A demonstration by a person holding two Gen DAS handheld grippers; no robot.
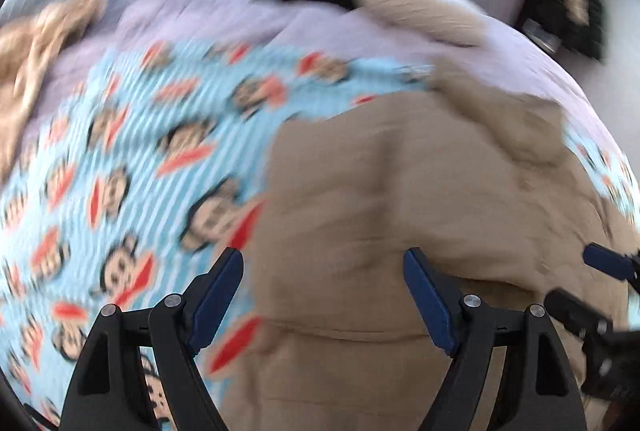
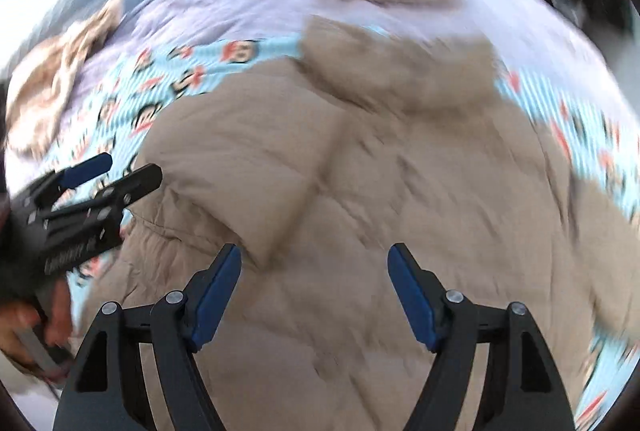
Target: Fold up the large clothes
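Lying on the bed [image 1: 192,15], atop a cartoon sheet [image 1: 132,135], the tan coat [image 2: 360,183] shows one fold laid. Both the left gripper [image 1: 323,295] and right gripper [image 2: 314,291] hover apart, empty. Judged between folds; next calls for regrasping an edge.

Bed [image 1: 224,11] bears monkey-print blanket [image 1: 132,135], apparently under tan jacket [image 2: 360,191].
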